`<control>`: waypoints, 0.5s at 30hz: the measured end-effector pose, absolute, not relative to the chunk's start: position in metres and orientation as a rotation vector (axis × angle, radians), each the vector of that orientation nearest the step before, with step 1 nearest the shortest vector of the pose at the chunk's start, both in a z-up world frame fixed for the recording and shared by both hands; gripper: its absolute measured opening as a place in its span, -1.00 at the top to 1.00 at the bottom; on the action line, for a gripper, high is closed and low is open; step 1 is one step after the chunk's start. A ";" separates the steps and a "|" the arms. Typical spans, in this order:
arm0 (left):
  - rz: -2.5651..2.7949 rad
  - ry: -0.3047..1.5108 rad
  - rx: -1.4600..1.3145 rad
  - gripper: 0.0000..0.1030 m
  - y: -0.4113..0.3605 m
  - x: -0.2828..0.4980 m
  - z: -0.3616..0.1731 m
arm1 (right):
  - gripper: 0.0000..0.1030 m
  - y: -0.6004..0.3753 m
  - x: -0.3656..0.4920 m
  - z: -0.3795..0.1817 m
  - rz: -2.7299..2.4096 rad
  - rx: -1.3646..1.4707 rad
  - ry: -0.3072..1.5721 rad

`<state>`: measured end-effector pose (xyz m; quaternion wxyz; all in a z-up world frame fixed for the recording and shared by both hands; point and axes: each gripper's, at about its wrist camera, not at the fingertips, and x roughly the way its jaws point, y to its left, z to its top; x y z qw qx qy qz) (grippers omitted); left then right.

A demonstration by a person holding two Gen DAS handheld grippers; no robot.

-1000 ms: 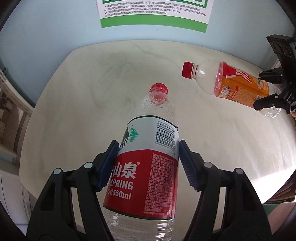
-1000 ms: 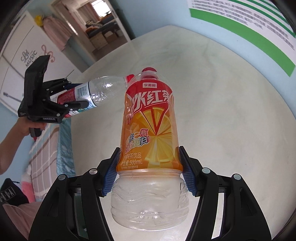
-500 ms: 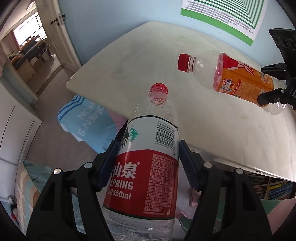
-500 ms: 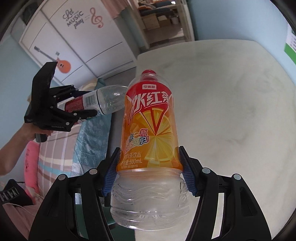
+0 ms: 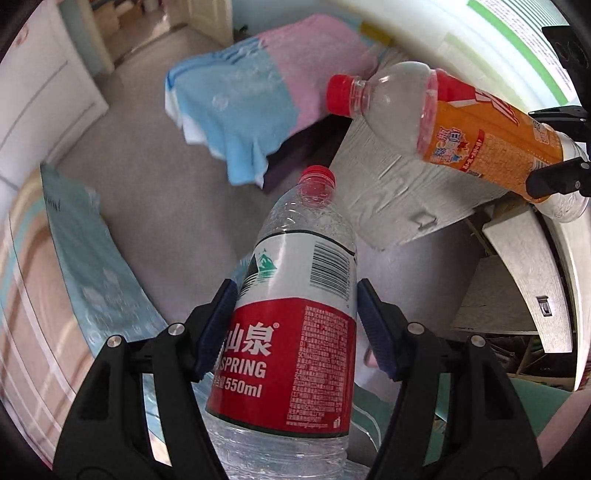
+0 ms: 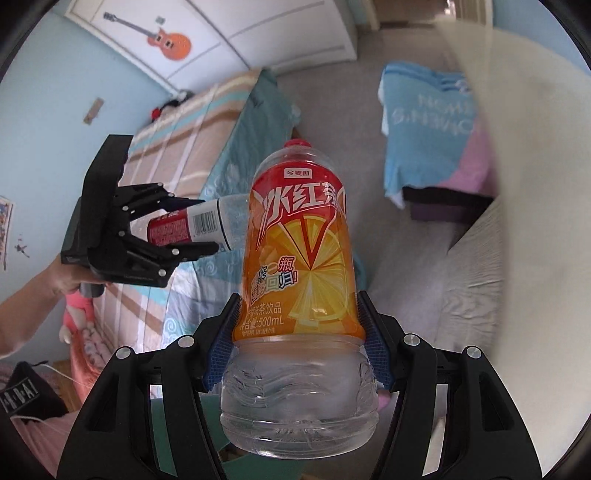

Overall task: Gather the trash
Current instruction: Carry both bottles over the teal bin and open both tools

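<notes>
two held bottles (image 5: 295, 332) (image 6: 299, 266), guitar decal (image 6: 170, 38) right-view only

I see a grey floor (image 5: 155, 184); a bed (image 6: 192, 122) with a striped cover stands by the pale blue wall (image 6: 48, 92); a white wardrobe (image 6: 258, 33) carries a guitar sticker (image 6: 168, 38); a blue and pink cloth (image 5: 258, 92) hangs beside the pale table (image 6: 535, 129); daylight is soft.

Water bottle (image 5: 295, 332) in the left tool (image 5: 295, 325): "SPRING", "550ml", Chinese characters "山泉", a barcode.
Tea bottle (image 6: 301, 258) in the right tool (image 6: 299, 345): "500mL", large Chinese characters.
Blue cloth (image 6: 428, 122) beyond the right tool: reversed lettering, unclear.
</notes>
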<state>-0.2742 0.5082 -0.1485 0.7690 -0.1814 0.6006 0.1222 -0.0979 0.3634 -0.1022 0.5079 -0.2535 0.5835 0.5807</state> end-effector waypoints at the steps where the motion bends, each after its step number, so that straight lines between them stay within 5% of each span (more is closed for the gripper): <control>1: 0.271 1.315 -0.414 -0.24 0.510 -0.282 -0.159 | -0.21 0.371 -0.104 -0.115 1.398 -0.623 1.430; 15: 0.276 1.484 -0.483 -0.25 0.510 -0.302 -0.269 | -0.21 0.437 -0.180 -0.253 1.332 -0.839 1.625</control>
